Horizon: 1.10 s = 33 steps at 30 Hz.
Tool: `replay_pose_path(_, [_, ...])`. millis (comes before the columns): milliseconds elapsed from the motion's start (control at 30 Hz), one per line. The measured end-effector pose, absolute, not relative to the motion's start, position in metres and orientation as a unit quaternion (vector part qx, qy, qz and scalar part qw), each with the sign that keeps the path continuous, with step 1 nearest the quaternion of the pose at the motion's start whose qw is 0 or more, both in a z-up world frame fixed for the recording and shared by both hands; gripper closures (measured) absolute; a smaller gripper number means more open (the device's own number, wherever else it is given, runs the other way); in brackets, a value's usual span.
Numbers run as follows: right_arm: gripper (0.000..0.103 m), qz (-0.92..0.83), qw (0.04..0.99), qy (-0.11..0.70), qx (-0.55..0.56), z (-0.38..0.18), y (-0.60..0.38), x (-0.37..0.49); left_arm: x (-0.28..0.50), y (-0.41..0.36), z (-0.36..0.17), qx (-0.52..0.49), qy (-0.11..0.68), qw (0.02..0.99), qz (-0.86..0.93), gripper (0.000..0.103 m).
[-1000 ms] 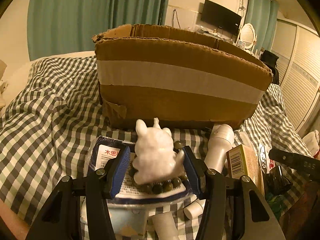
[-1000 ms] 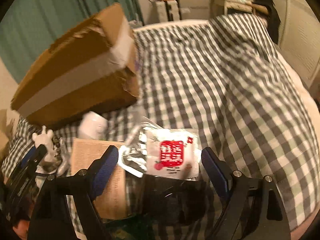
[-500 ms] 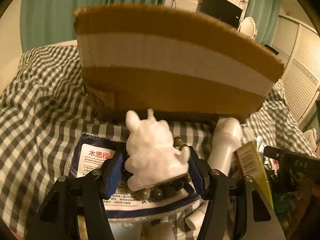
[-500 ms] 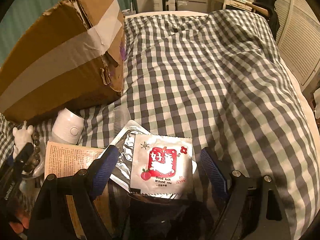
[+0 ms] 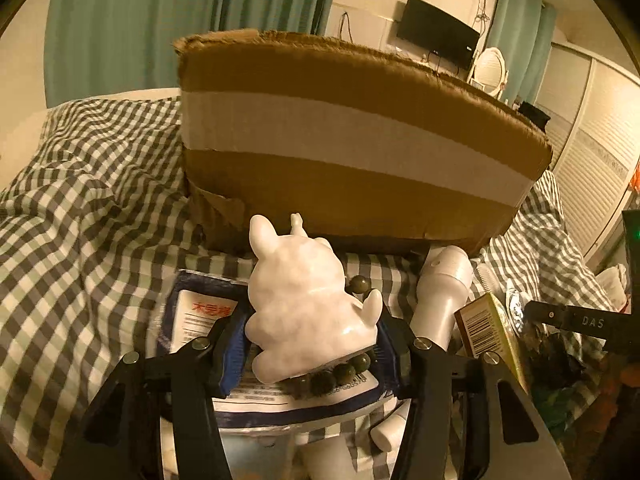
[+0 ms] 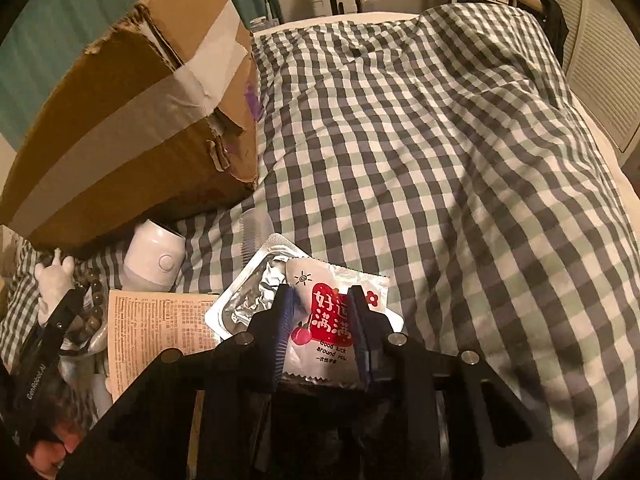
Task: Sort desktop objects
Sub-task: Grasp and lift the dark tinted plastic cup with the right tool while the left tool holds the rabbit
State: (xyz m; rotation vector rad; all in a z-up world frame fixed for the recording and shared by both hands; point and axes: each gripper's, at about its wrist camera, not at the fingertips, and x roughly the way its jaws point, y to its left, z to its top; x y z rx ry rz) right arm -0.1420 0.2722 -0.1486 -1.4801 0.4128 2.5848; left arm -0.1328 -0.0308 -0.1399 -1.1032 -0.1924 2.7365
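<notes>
Since the earlier frames: right gripper (image 6: 320, 320) has narrowed from wide apart to clamped on the white sachet (image 6: 330, 332); left gripper (image 5: 308, 344) stays clamped on the white figurine (image 5: 304, 300), now tilted. Sachet overlies a foil tray (image 6: 248, 300) on the checked bedcover (image 6: 440, 160), near edge. Bead bracelet (image 5: 332, 372) under the figurine, over a blue packet (image 5: 196, 316). Beyond: white bottle (image 5: 440, 296); cardboard box (image 5: 340, 152) farthest.
</notes>
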Motion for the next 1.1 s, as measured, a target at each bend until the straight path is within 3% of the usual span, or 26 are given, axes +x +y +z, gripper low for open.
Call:
replay_pose_path(167, [0.089, 0.871, 0.053, 0.117, -0.474, -0.133, 0.266, -0.133, -0.129, -0.037, -0.129, -0.360, -0.078, 0.089, 0.925, 0.048])
replay_pose_path(500, [0.090, 0.872, 0.036, 0.100, -0.478, -0.114, 0.261, -0.130, -0.119, -0.038, -0.116, -0.346, -0.076, 0.096, 0.930, 0.048])
replay_pose_path(533, [0.086, 0.869, 0.029, 0.090, -0.485, -0.113, 0.257, -0.128, -0.118, -0.038, -0.116, -0.346, -0.077, 0.096, 0.930, 0.048])
replay_pose_path(633, [0.036, 0.870, 0.030, 0.071, -0.488, -0.108, 0.248, -0.114, -0.117, -0.044, -0.115, -0.348, -0.083, 0.096, 0.929, 0.048])
replay_pose_path(1100, [0.033, 0.809, 0.087, 0.017, -0.582, -0.155, 0.240, -0.117, -0.103, -0.061, -0.104, -0.335, -0.084, 0.091, 0.934, 0.048])
